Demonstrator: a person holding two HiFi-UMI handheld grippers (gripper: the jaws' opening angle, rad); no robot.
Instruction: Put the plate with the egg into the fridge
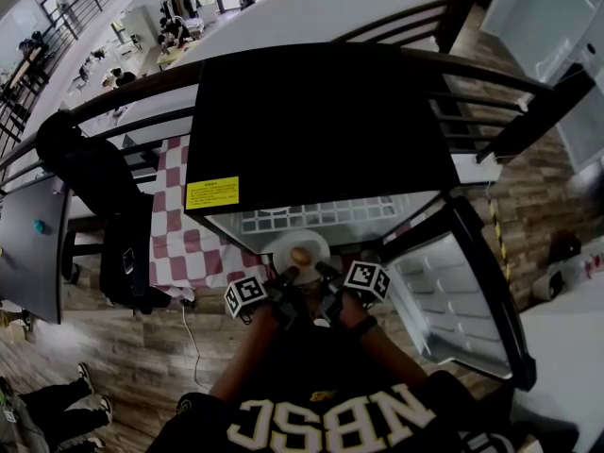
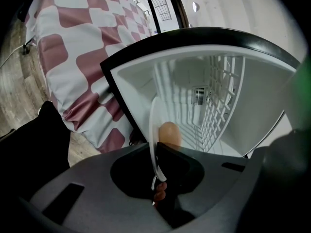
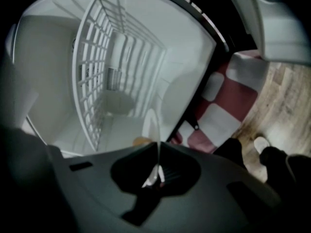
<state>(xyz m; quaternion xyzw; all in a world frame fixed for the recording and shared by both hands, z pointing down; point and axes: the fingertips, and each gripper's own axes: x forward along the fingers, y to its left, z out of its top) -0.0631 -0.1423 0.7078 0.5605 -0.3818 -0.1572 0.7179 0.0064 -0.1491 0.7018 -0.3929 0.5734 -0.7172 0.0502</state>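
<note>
A white plate [image 1: 300, 249] carrying a brown egg [image 1: 300, 255] hangs level at the mouth of the open black fridge [image 1: 321, 121]. My left gripper [image 1: 286, 284] is shut on the plate's near rim from the left, and my right gripper [image 1: 324, 286] is shut on it from the right. In the left gripper view the plate [image 2: 153, 130] stands edge-on between the jaws of the left gripper [image 2: 156, 171], with the egg [image 2: 170, 134] just past them. The right gripper [image 3: 156, 171] pinches the plate [image 3: 151, 124] the same way, and the egg [image 3: 142, 141] peeps over the jaw. A white wire shelf [image 3: 95, 76] spans the fridge.
The fridge door [image 1: 462, 300] stands open to the right. A table under a red and white checked cloth [image 1: 179, 243] sits close on the left, with a dark chair [image 1: 127, 253] beside it. A railing [image 1: 132, 97] runs behind the fridge.
</note>
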